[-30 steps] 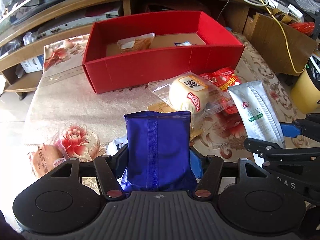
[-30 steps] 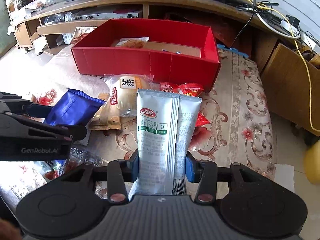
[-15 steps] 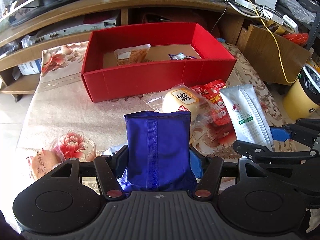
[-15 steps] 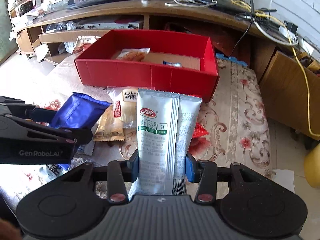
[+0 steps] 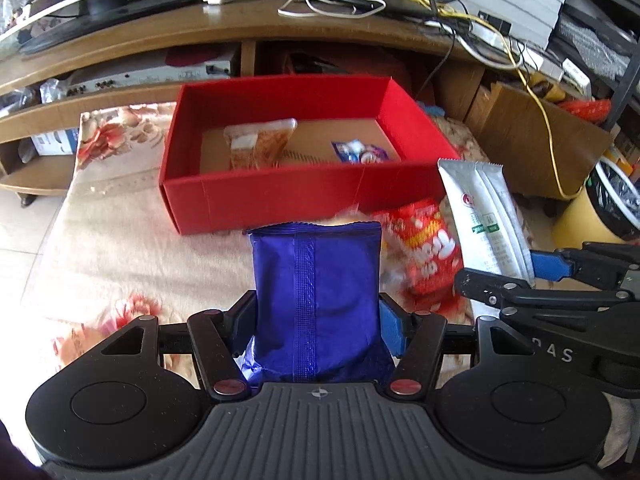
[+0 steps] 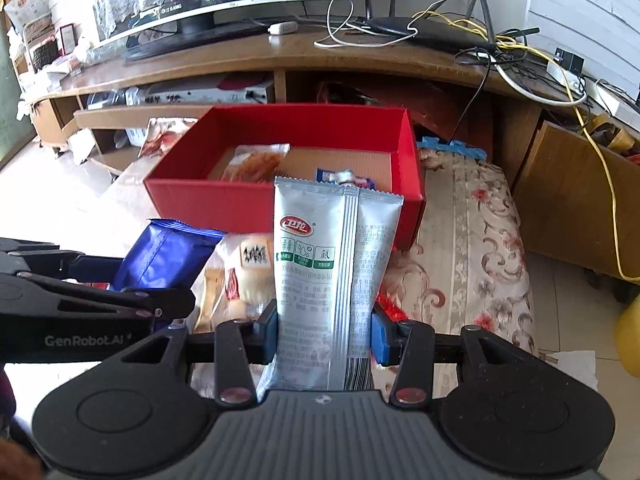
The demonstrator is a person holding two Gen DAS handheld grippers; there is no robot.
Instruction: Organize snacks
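box: we see the open red cardboard box point(image 5: 280, 196) straight ahead of both claws, its long axis across our view, two snacks already inside.
left claw point(image 5: 318, 320): clamped on an upright blue foil packet point(image 5: 316, 292).
right claw point(image 6: 324, 338): squeezed onto an upright silver snack pouch point(image 6: 332, 264), nearer the box's right end.
change: both packets sit higher now, box interior more exposed.
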